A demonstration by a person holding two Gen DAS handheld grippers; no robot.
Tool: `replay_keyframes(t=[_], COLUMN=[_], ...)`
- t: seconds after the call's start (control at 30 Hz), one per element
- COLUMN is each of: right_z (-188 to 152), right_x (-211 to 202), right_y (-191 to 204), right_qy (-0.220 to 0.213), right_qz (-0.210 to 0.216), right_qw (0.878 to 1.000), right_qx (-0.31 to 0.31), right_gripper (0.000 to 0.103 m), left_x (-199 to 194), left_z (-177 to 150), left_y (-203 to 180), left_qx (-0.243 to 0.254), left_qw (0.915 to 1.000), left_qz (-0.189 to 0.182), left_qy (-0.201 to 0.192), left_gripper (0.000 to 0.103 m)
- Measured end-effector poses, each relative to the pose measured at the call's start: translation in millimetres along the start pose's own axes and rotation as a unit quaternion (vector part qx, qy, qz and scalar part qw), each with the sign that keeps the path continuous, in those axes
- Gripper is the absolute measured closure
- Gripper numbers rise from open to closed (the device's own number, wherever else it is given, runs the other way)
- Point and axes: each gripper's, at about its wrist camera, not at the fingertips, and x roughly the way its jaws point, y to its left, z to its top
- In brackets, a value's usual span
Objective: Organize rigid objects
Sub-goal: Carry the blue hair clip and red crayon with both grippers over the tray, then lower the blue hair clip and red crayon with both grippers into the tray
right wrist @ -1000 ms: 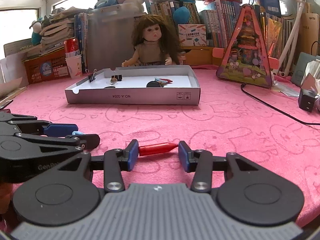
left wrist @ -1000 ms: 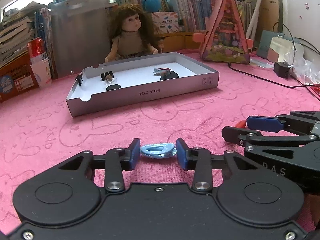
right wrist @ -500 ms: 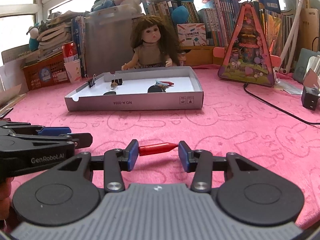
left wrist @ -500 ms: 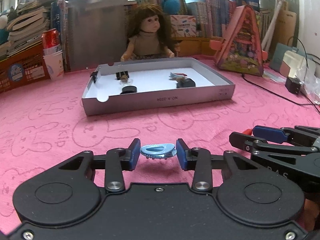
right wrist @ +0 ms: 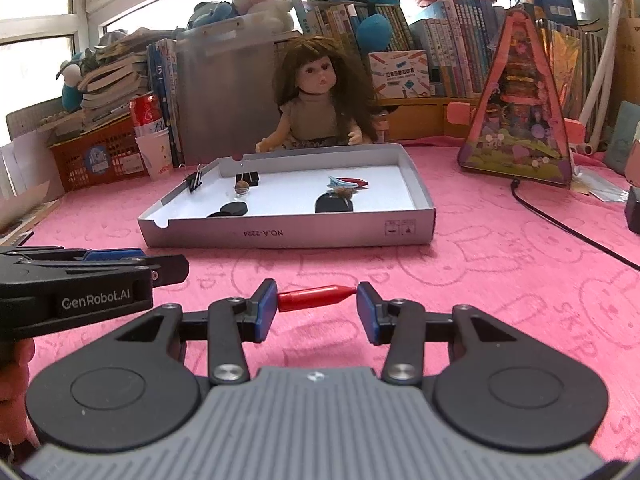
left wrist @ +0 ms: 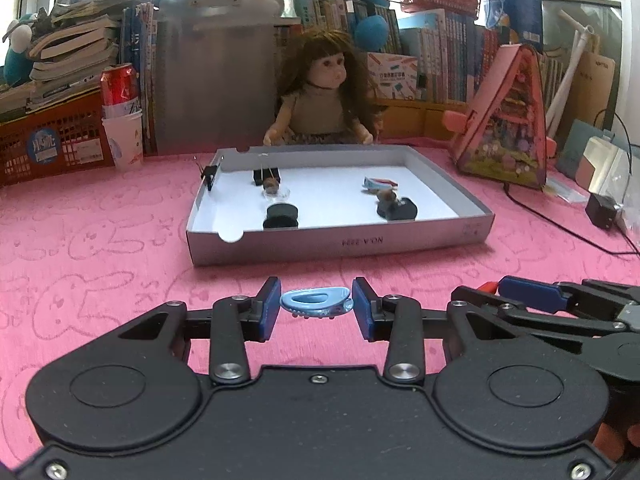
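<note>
Blue hair clip (left wrist: 316,301) pinched in left gripper (left wrist: 316,304) | red pen cap (right wrist: 316,297) pinched in right gripper (right wrist: 317,300) | both before grey tray (left wrist: 340,242)

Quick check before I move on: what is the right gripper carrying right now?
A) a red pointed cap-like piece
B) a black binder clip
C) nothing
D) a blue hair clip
A: the right wrist view shows the right gripper shut on the red pointed piece, held crosswise between its blue pads, while the blue hair clip sits in the left gripper.
</note>
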Motion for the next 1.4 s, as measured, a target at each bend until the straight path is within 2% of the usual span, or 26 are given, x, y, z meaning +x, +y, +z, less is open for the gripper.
replay_keyframes(t=[0.4, 0.9, 1.4], right_z=[26.4, 52.5, 61.3], right_x=[23.6, 52.4, 76.0], right_y=[-3.1, -5.4, -12.4], right_qy=[0.001, -0.003, 0.011], right_qz=[0.004, -0.004, -0.026], right_qw=[1.000, 1.000, 0.999], right_qx=[0.018, 0.011, 0.015], right_gripper=[0.054, 0.054, 0.054], left_x=[16.3, 42.5, 75.3], left_z=[21.5, 50.6, 63.4], left_y=[7.3, 15.6, 29.9], left_qx=[-0.018, -0.033, -0.048], left_qw=[0.9998, 0.9989, 0.9977], left_qz=[0.009, 0.026, 0.046], left_qy=[-0.008, -0.023, -0.004], left_gripper=[0.066, 0.066, 0.066])
